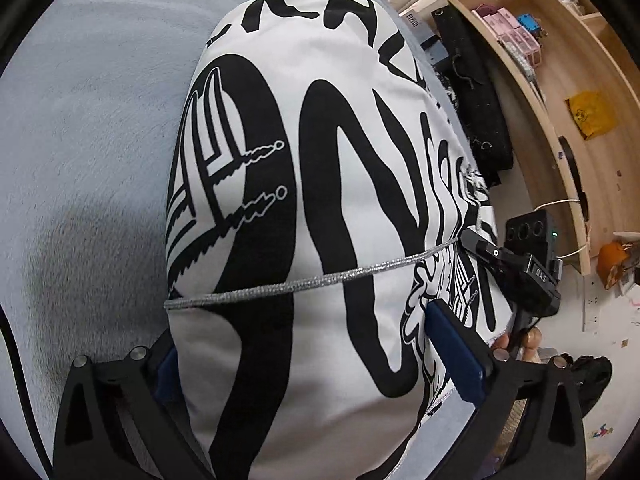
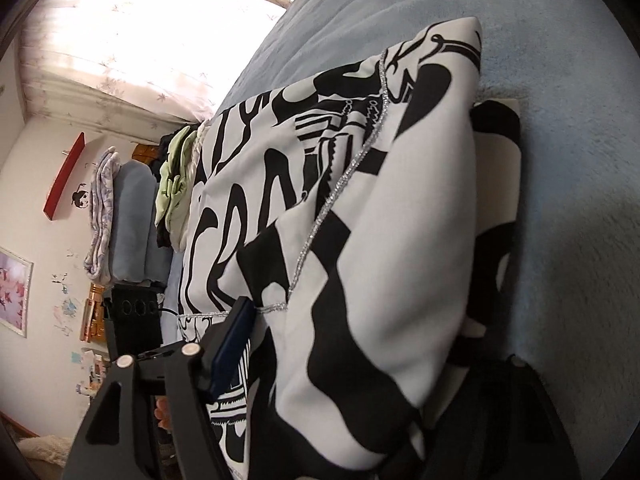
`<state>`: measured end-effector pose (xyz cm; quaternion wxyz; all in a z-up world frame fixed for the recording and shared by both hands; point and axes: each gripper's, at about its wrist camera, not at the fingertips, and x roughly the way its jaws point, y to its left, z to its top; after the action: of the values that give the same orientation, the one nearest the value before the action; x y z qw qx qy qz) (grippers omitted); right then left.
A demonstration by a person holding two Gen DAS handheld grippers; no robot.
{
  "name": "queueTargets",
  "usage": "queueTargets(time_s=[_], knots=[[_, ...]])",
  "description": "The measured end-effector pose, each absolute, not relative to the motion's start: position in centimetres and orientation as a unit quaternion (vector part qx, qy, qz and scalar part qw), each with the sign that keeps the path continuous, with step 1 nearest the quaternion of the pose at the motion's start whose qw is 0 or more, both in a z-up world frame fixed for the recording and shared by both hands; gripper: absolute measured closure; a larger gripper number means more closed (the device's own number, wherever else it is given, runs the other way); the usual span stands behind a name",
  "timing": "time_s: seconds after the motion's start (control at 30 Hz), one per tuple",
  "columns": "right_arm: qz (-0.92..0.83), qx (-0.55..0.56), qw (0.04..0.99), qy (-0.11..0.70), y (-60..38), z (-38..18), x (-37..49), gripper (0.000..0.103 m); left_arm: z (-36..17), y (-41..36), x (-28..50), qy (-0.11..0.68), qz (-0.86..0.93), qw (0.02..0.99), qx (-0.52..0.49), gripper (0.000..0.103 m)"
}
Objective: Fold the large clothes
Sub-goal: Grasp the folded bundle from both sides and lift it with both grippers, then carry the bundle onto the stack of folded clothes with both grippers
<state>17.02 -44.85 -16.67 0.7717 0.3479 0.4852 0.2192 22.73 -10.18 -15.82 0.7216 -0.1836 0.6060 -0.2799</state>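
The left gripper [image 1: 316, 364] reaches low over the bed, its two black fingers spread wide with the garment [image 1: 312, 200] bunched between them; the blue pad of one finger [image 1: 454, 354] presses against the cloth's edge, while the other finger is mostly hidden behind the fabric, so whether the cloth is pinched cannot be told. The right gripper [image 2: 360, 364] comes in from the opposite side, also wide apart, with its blue-padded finger [image 2: 232, 344] lying along the cloth and the far finger buried in shadow under the folds; again a firm hold cannot be told. In the left wrist view the right gripper [image 1: 486, 250] shows at the garment's far edge. The garment [image 2: 360, 220] is white with heavy black lettering and graphic print, crossed by a thin silver cord [image 1: 312, 282], and lies doubled over in thick soft layers on the pale blue blanket [image 1: 88, 120]. Beyond it stand a wooden shelf unit [image 1: 560, 92] with pink boxes [image 1: 512, 32], a black bag [image 1: 476, 92], stacked folded blankets [image 2: 128, 220], a pale green garment [image 2: 176, 184] and a bright curtained window [image 2: 152, 20].
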Motion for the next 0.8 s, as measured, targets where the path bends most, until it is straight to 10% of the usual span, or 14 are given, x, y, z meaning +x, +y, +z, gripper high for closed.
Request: queueTargets(time_s=[0.23, 0.8], knots=[[0.211, 0.281, 0.816, 0.460, -42.8, -13.3, 15.2, 0.073, -13.1, -11.4, 21.1, 0.556, -0.249, 0.784, -0.120, 0.029], [0.196, 0.194, 0.870, 0.409, -31.8, -2.5, 10.8, 0.075, -2.4, -4.8, 16.1, 0.465, -0.241, 0.850, -0.058, 0.046]])
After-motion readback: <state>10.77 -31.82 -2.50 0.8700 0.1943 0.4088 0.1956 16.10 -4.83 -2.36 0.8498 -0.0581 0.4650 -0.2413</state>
